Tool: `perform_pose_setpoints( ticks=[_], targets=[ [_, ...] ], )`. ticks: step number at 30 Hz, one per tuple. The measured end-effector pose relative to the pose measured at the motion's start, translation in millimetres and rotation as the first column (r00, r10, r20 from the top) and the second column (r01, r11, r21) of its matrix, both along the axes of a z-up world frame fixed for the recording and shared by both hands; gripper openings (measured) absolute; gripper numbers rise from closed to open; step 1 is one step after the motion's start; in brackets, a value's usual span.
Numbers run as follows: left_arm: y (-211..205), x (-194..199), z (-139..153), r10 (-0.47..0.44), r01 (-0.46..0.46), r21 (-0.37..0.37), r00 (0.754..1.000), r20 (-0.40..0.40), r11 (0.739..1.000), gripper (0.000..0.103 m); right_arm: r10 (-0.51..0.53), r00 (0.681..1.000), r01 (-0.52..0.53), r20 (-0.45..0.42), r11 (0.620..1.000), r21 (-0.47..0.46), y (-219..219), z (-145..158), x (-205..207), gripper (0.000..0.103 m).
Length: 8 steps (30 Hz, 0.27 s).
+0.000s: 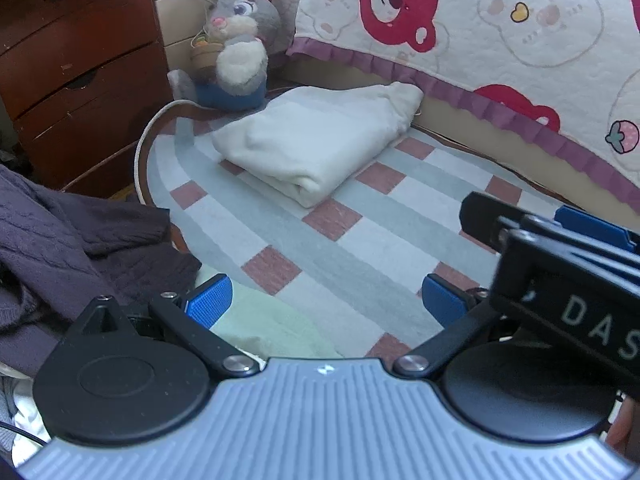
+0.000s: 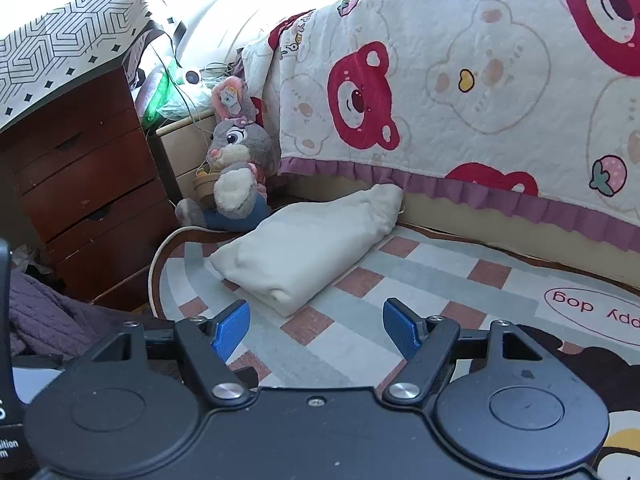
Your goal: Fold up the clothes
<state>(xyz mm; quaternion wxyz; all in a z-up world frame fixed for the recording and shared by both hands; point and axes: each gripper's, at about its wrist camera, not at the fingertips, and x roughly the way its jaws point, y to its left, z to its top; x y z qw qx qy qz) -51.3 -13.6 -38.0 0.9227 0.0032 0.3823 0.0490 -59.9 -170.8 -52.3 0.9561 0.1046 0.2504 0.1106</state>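
Both tools wide open, nothing between the pads. Left gripper [image 1: 326,300] has its blue pads [image 1: 210,300] spread over the checked rug [image 1: 280,224]; right gripper [image 2: 316,330] likewise, pads [image 2: 232,330] apart w/ only bare rug showing in the gap.

Folded cream garment [image 1: 316,136] lies on the rug ahead of the left gripper, roughly centred on its line, clear of the fingertips, not touching. From the right wrist view the same garment [image 2: 308,248] sits just ahead of the tips and a bit to the left-pad side, its near folded corner close to the gap but still apart from both pads.

Purple knit sweater [image 1: 80,240] is heaped to the left of the left gripper, beside its left finger; whether it touches the finger can't tell. A pale green cloth [image 1: 264,320] lies on the rug right by the left pad, partly under the tool's body.

Right gripper's fingers also cross the left wrist view, at the right side of the left tool, angled toward the rug.

Beyond the garment: plush rabbit [image 1: 240,40] at far left, wooden drawers [image 1: 72,64] further left, bear-print quilt [image 1: 500,32] hanging along the right.
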Motion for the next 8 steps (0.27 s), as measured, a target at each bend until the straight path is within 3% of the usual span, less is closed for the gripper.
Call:
perform_pose_setpoints(
  ticks=[8],
  targets=[
    [-6.0,-1.3,-2.8,-0.007,0.007,0.012,1.000,-0.003,1.000,0.103,0.014,1.000,-0.014,-0.003,1.000,-0.010,3.8,0.2,-1.6,0.077]
  ],
)
